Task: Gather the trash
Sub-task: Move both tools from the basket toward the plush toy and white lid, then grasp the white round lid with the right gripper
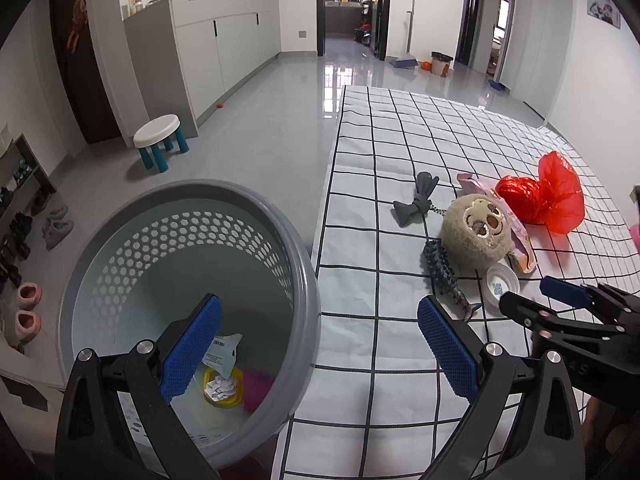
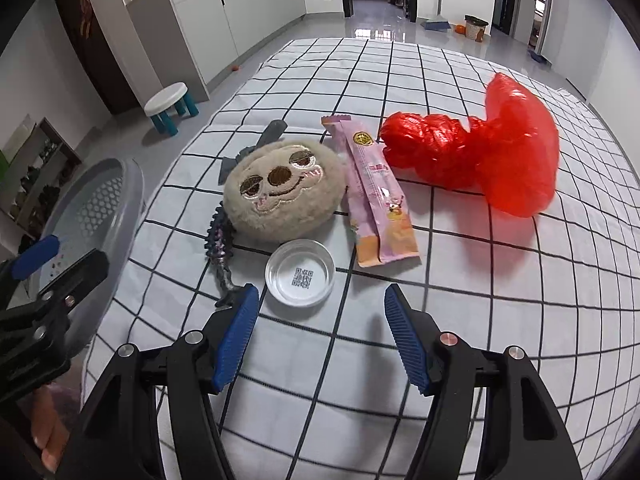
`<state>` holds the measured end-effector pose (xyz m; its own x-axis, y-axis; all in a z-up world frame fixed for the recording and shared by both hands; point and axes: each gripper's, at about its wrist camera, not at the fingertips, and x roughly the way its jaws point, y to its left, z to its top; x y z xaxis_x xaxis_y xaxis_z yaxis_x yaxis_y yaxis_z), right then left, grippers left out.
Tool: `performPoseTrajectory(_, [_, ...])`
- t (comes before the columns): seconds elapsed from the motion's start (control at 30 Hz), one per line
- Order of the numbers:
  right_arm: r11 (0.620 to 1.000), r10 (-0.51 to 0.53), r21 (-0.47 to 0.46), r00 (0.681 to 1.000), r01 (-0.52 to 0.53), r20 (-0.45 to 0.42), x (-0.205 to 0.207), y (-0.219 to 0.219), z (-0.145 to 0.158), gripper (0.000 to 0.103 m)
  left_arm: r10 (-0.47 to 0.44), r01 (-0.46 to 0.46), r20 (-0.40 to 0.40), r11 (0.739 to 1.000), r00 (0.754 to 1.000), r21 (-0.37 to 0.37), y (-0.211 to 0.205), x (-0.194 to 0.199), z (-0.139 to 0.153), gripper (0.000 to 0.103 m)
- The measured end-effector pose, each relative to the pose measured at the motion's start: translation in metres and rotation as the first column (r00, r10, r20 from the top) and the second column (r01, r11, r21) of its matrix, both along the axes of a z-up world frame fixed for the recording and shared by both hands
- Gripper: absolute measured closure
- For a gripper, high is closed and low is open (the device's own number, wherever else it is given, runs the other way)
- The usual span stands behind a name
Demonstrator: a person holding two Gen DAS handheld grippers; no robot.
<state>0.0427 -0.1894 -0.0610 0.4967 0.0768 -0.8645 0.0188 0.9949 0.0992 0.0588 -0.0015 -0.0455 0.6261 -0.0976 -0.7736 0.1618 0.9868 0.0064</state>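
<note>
A grey perforated bin (image 1: 308, 292) stands on the floor beside the checked table (image 1: 380, 360); paper scraps, a yellow ring and something pink lie in it. My left gripper (image 1: 320, 344) is open and empty over the bin's rim. My right gripper (image 2: 320, 336) is open and empty just short of a clear plastic lid (image 2: 300, 278), also seen in the left wrist view (image 1: 502, 282). Behind the lid lie a pink snack wrapper (image 2: 376, 196) and a crumpled red plastic bag (image 2: 480, 156).
A beige plush face (image 2: 284, 190), a dark spiky toy (image 2: 219, 240) and a grey bow (image 1: 416, 204) lie by the lid. A white stool (image 1: 158, 140), shoes (image 1: 56, 224) and cabinets (image 1: 224, 40) are at left. The bin shows in the right wrist view (image 2: 100, 200).
</note>
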Motion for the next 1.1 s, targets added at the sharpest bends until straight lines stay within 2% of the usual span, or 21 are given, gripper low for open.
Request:
performPoseTrajectory(0.53, [0.998,0.015,-0.057,1.0,-0.016,-0.017,0.013,0.012,-0.013,0.041,-0.017,0.017,-0.013,1.0,1.0,-0.003,-0.004,-0.001,-0.003,0.007])
performPoseTrajectory(0.6, [0.998,0.022,-0.062,1.0,-0.023,-0.013,0.012,0.014,-0.013,0.046,-0.017,0.017,-0.015,1.0,1.0,-0.003,-0.005,-0.001,-0.004,0.007])
performPoseTrajectory(0.67, [0.997,0.028,-0.073,1.0,-0.028,-0.009,0.011,0.015,-0.012,0.059,-0.019,0.018,-0.017,1.0,1.0,-0.001,-0.005,-0.002,-0.004,0.007])
performPoseTrajectory(0.73, [0.997,0.03,-0.075,1.0,-0.031,-0.007,0.011,0.016,-0.012,0.064,-0.02,0.02,-0.018,1.0,1.0,0.003,-0.006,-0.002,-0.005,0.007])
performPoseTrajectory(1.1, [1.0,-0.017,0.026,1.0,0.017,0.016,0.001,0.0,0.006,0.064,-0.042,0.042,-0.021,0.999,0.999,0.014,-0.018,-0.005,-0.007,0.007])
